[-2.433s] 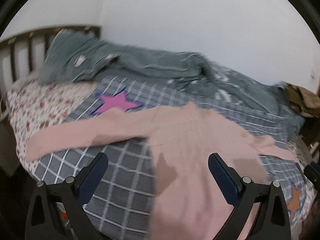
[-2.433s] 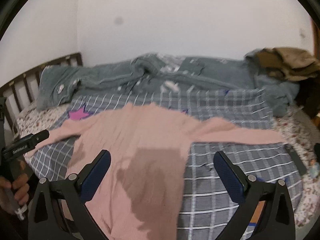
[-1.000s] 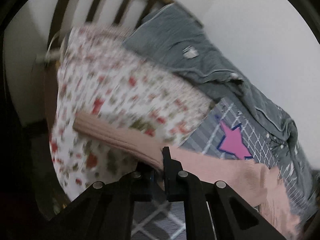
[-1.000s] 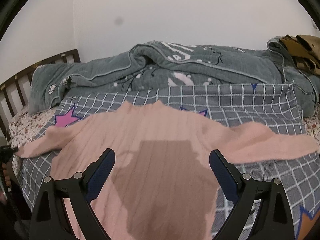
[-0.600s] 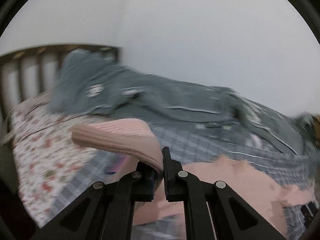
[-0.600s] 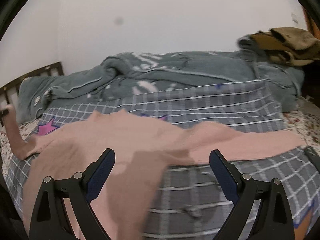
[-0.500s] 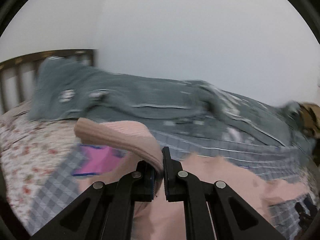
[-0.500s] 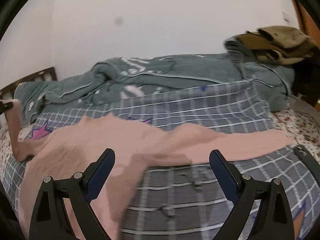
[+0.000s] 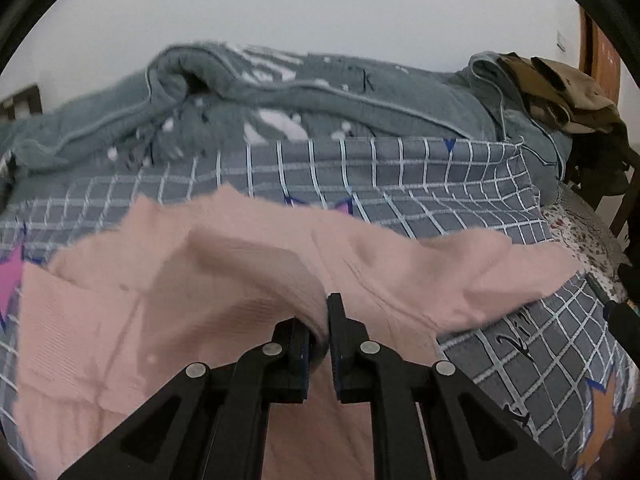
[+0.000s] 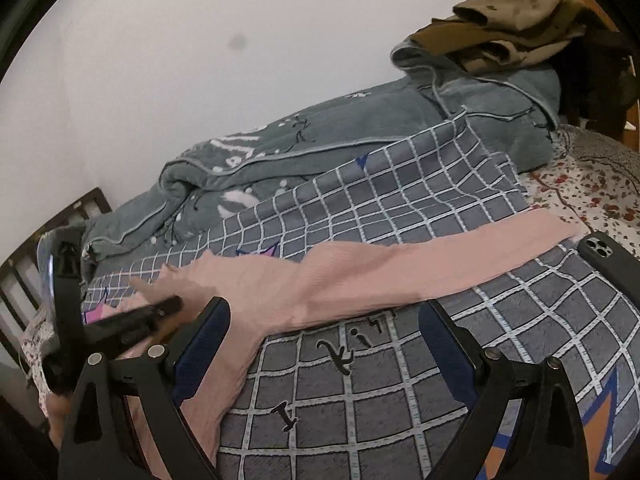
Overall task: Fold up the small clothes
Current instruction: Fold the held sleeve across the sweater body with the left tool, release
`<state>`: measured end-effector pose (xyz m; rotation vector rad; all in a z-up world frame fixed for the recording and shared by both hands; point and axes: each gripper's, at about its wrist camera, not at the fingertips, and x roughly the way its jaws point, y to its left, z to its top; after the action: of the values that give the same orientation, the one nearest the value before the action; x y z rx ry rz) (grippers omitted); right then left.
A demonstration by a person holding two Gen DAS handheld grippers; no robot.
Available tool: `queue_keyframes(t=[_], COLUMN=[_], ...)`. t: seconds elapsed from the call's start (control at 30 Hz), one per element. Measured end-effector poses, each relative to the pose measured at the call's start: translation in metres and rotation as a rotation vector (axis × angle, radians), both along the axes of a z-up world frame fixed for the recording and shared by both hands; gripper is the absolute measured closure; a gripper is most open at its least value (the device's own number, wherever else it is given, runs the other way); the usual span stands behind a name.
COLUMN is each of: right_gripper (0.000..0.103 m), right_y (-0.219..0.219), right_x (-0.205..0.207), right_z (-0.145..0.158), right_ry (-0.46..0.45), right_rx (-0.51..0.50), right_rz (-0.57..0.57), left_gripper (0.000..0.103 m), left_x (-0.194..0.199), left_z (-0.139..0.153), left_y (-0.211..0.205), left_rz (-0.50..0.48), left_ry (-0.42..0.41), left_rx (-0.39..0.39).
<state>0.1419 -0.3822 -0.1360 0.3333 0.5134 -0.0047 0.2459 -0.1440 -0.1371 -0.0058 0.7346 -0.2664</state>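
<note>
Pinching pink sweater (image 9: 248, 280) sleeve, left gripper (image 9: 319, 328) jaws hide cuff; right gripper (image 10: 324, 340) jaws spread.

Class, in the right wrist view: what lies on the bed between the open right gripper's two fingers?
In the right wrist view, bare grey checked cover lies between the right gripper's fingers; the pink sweater's sleeve lies just beyond.

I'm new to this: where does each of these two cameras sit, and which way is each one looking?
Left wrist view: on the left gripper, looking down along its fingers across the bed; the gripper is shut on a sleeve of the pink sweater.
Right wrist view: on the right gripper, open and empty, looking over the checked blanket at the other sleeve; the left gripper shows at the left edge.
Both share the sweater, the checked blanket, the grey quilt and the brown clothes.
</note>
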Motion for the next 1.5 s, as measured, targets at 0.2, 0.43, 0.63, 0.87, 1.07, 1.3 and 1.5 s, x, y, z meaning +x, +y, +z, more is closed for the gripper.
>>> queue_keyframes(t=[0.2, 0.43, 0.63, 0.87, 1.07, 1.3, 1.5], right_gripper=[0.009, 0.009, 0.009, 0.022, 0.034, 0.034, 0.034], right_y=[0.006, 0.018, 0.033, 0.060, 0.068, 0.073, 0.083], right_x=[0.003, 0.007, 0.008, 0.015, 0.025, 0.032, 0.038], right_z=[-0.001, -0.006, -0.004, -0.010, -0.019, -0.031, -0.036], right_ry=[0.001, 0.029, 0.032, 0.052, 0.082, 0.118, 0.117], right_rx=[0.037, 0.023, -0.037, -0.061, -0.038, -0.069, -0.064], right_rz=[0.013, 0.025, 0.036, 0.063, 0.029, 0.022, 0.076], left_gripper=[0.037, 0.029, 0.029, 0.029, 0.030, 0.087, 0.091], left_x=[-0.011, -0.024, -0.024, -0.031, -0.012, 0.035, 0.027], left_z=[0.012, 0.030, 0.017, 0.002, -0.012, -0.046, -0.043], left_y=[0.016, 0.051, 0.121, 0.234, 0.266, 0.273, 0.290], left_rz=[0.018, 0.100, 0.196, 0.321, 0.323, 0.320, 0.389], left_ry=[-0.045, -0.157, -0.122, -0.067, -0.023, 0.108, 0.040], left_rx=[-0.018, 0.039, 0.047, -0.084, -0.108, -0.166, -0.195])
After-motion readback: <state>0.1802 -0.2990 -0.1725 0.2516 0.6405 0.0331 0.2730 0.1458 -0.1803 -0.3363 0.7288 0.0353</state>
